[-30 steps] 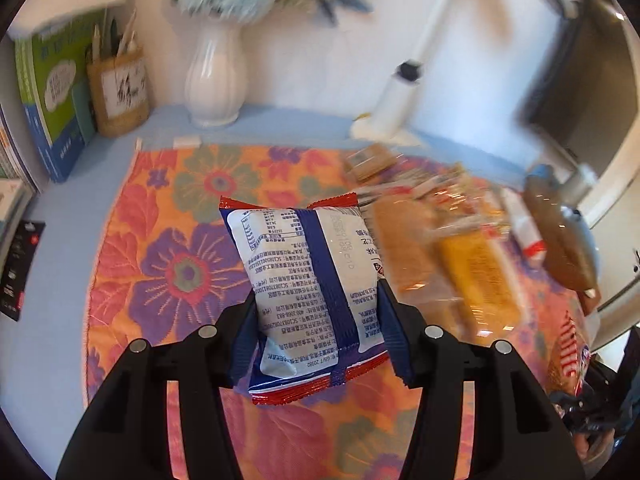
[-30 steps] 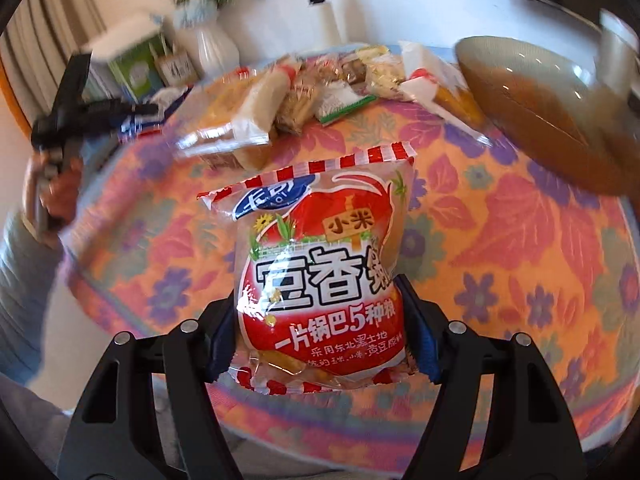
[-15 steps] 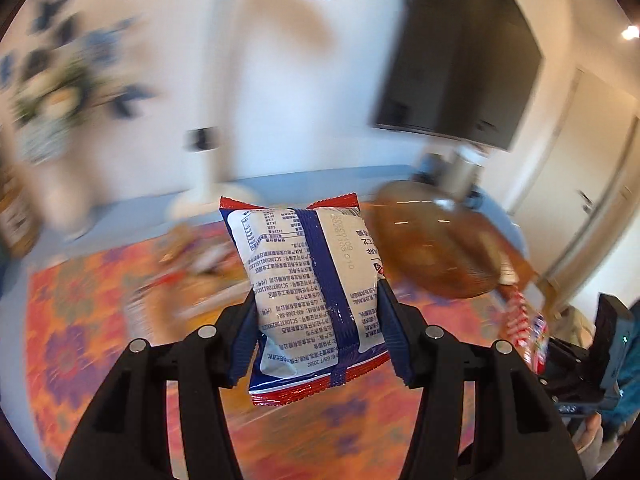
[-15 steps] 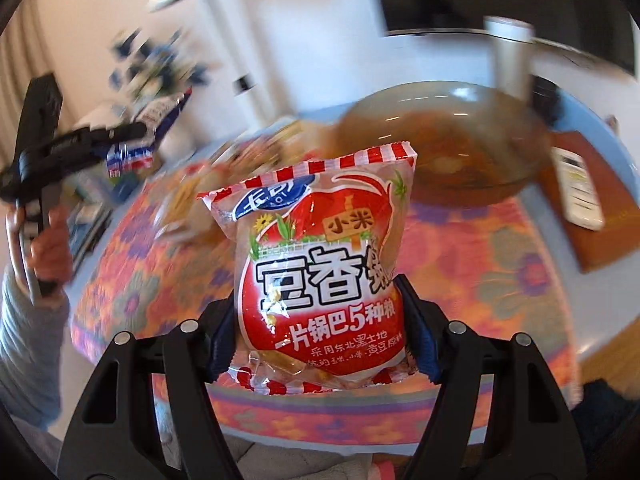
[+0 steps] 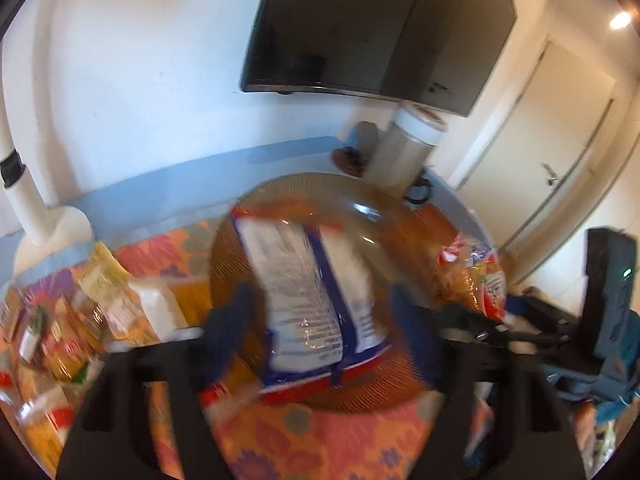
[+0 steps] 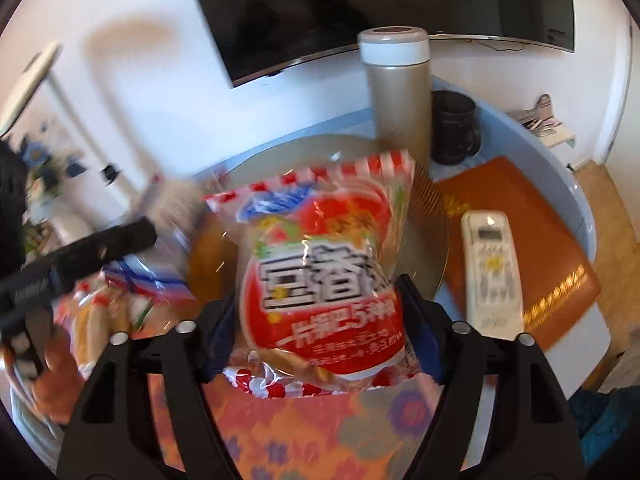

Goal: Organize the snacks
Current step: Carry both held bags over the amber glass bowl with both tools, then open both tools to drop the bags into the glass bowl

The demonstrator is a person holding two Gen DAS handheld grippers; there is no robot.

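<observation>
A blue-and-white snack packet (image 5: 304, 292) hangs blurred between the parted fingers of my left gripper (image 5: 320, 312), with a gap at its left side. It is right over the amber glass bowl (image 5: 400, 232). My right gripper (image 6: 318, 308) carries a red snack packet (image 6: 320, 248) at the bowl's (image 6: 430, 224) near edge. Its jaws have spread slightly and the packet is blurred and tilted between the pads. The red packet (image 5: 488, 288) also shows at the right of the left wrist view. The blue packet (image 6: 148, 280) appears at the left of the right wrist view.
A gold thermos (image 6: 400, 100) and black mug (image 6: 454, 128) stand behind the bowl. A white remote (image 6: 492, 272) lies on a brown mat (image 6: 548, 248) to the right. Several snacks (image 5: 80, 320) are piled left on the floral cloth (image 5: 320, 440). A hand (image 6: 56, 372) holds the left gripper.
Both grippers swung right from the snack pile to the bowl. The left fingers have spread and the blue packet is slipping free. The right jaws widened a little and the red packet tilted.
</observation>
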